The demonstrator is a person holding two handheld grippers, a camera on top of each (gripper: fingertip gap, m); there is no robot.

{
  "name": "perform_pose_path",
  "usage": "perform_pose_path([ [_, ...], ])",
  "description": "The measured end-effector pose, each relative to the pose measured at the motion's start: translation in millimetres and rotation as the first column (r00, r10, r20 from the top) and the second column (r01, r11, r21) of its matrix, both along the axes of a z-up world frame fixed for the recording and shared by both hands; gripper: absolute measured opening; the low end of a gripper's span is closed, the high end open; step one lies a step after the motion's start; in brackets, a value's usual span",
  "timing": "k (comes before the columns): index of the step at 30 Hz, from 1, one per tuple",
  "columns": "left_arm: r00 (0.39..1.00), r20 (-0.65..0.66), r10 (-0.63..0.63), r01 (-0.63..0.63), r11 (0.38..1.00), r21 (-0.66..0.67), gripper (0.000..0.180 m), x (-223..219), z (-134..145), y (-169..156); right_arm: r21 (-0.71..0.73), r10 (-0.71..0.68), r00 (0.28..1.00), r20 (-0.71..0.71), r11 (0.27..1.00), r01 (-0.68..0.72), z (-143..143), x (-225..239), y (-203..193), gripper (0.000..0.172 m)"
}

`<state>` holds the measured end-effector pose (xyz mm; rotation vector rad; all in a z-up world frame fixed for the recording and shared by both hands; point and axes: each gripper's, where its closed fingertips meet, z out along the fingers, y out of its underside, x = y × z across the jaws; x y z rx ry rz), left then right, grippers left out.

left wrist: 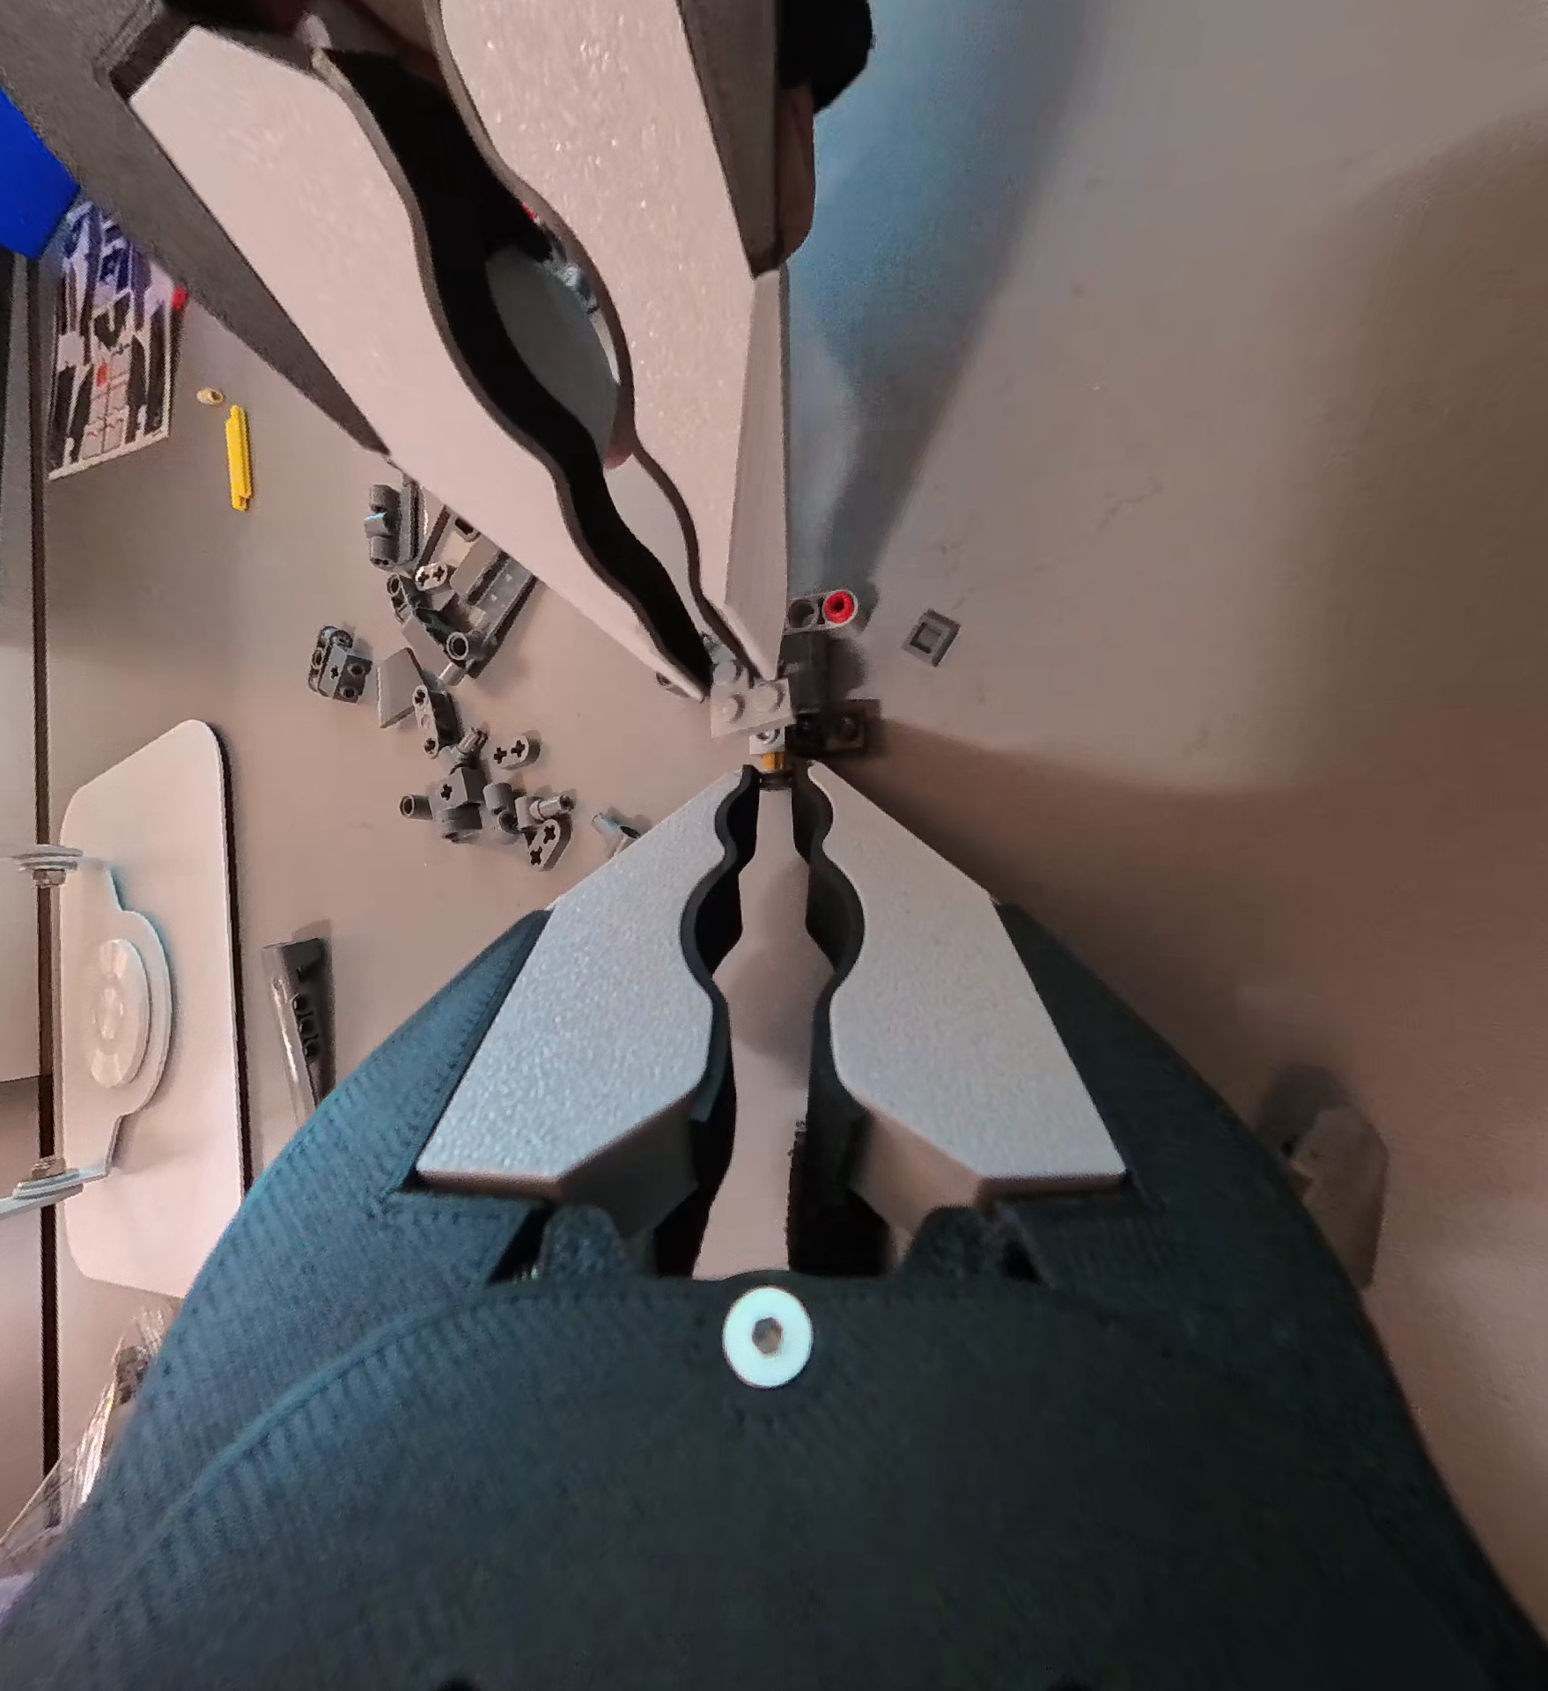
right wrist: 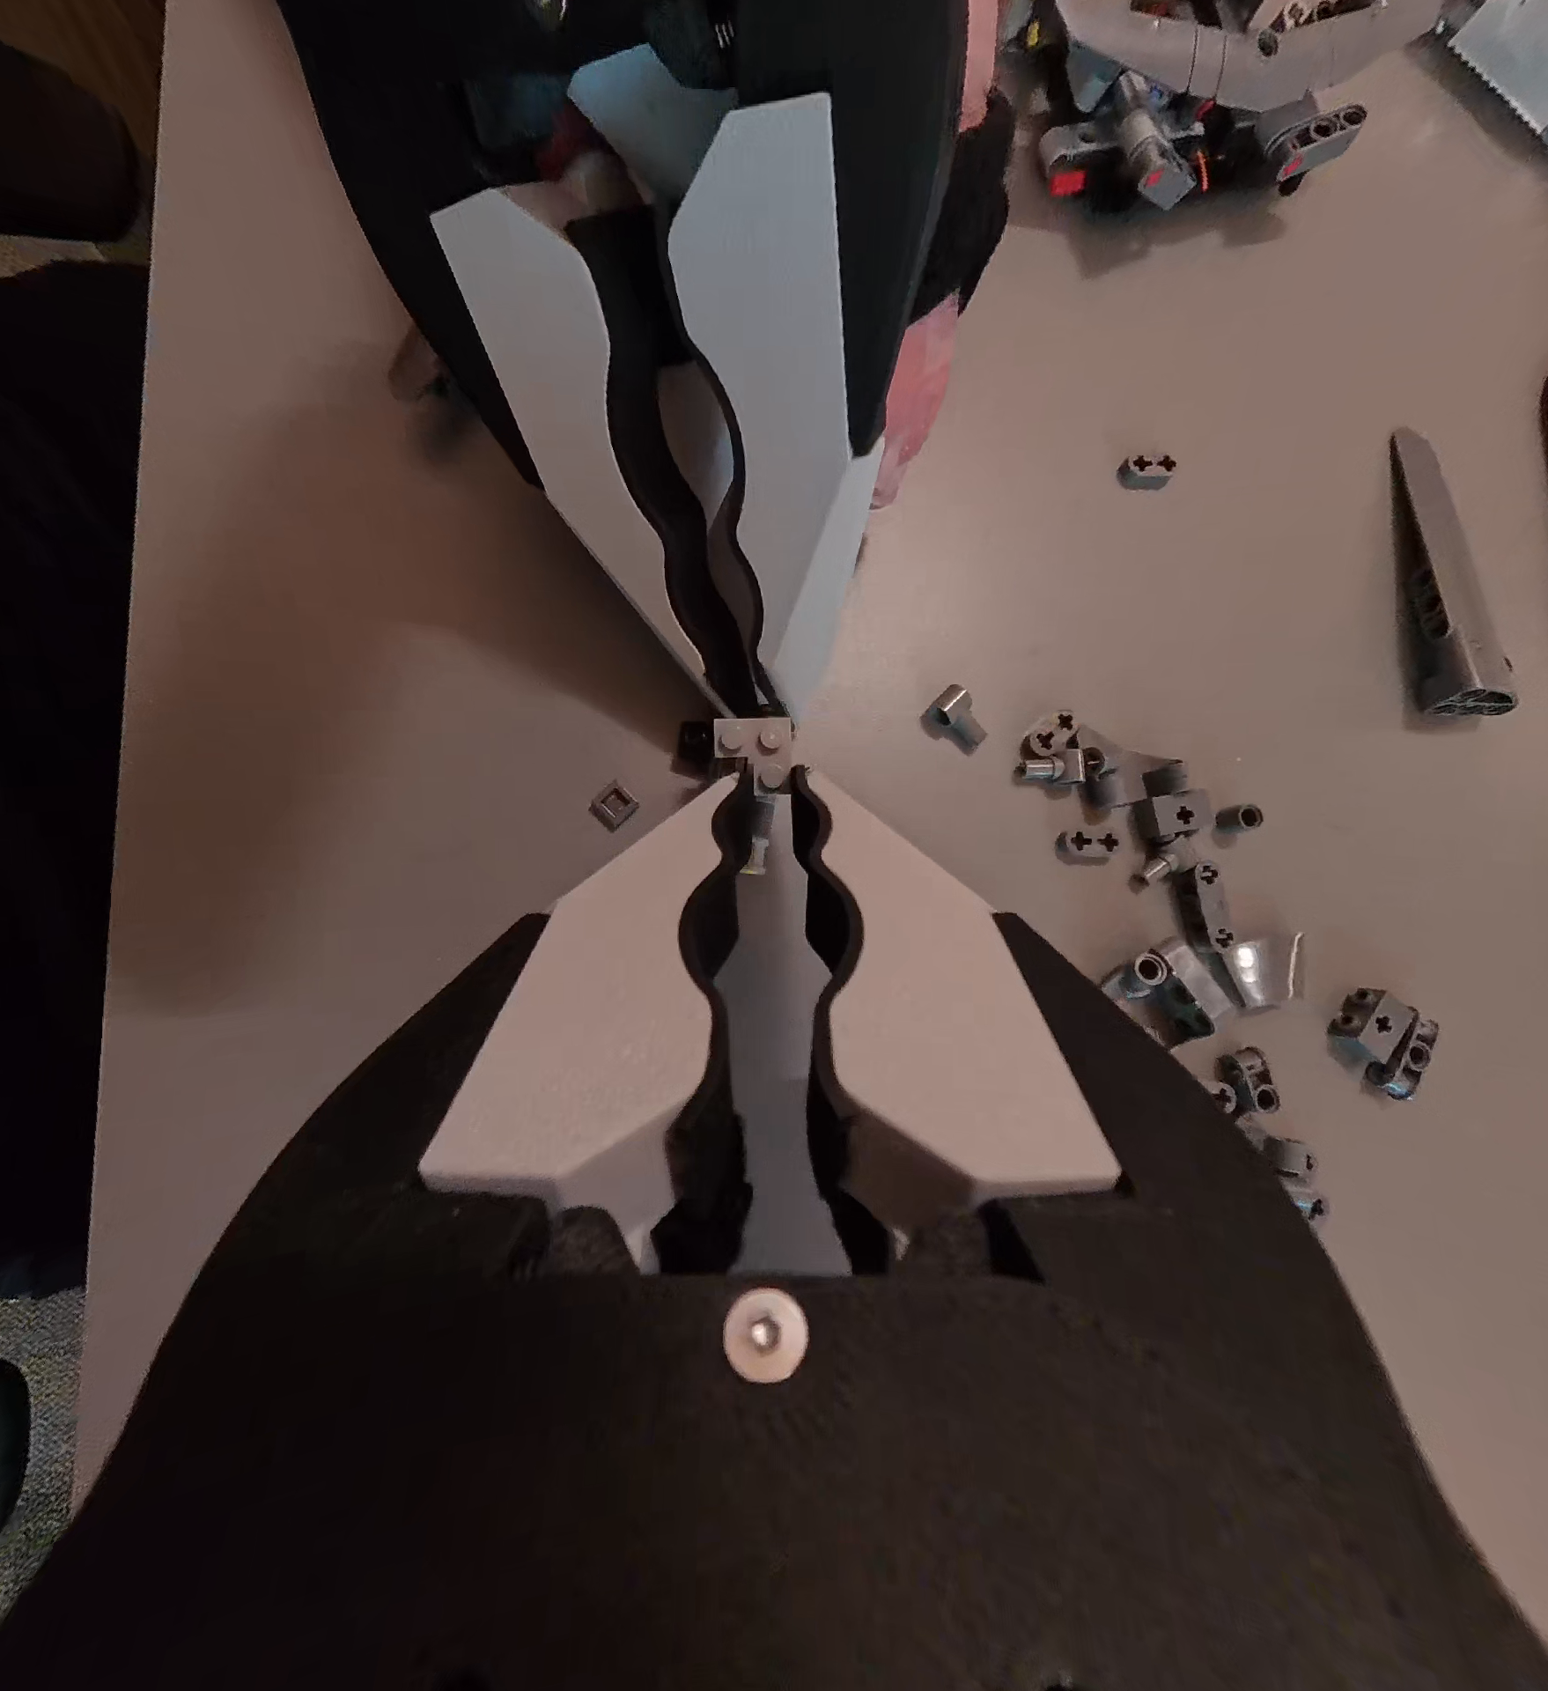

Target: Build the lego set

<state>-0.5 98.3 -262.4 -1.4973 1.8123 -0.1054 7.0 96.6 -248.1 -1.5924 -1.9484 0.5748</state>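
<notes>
Near one edge of the worktop [right wrist: 386, 823], both tongs are held tip to tip. A light grey corner plate [right wrist: 752, 737] is pinched by the nearly closed right gripper [right wrist: 766, 791]. The yellow-tipped stub [left wrist: 775, 758] of a dark grey brick assembly [left wrist: 811, 668] is pinched by the left gripper [left wrist: 775, 778]. Loose grey pieces [right wrist: 1164, 823] are scattered well apart.

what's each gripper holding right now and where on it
Both grippers meet on one small grey brick assembly. The right gripper pinches its lower studded end; the left gripper closes on its yellow-tipped end.
</notes>
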Motion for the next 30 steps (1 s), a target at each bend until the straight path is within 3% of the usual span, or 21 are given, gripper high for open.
perform_pose_path([
  [12, 1.0, -0.006, -0.008, 0.008, 1.0, 0.008, 0.005, 0, 0, -1, 0.011, -0.015, 0.993, 0.117, 1.0, 0.014, -5, 1, 2, 0.006],
  [19, 1.0, -0.006, -0.009, 0.009, 1.0, 0.017, 0.005, 0, 0, 0, -0.027, 0.016, 0.993, 0.117, 1.0, -0.013, -3, 5, 1, 0.001],
  [30, 0.999, -0.031, -0.008, 0.008, 1.0, -0.005, 0.005, -5, 0, -2, -0.026, -0.126, 0.988, 0.089, 0.991, 0.128, -15, 5, 31, 0.021],
])
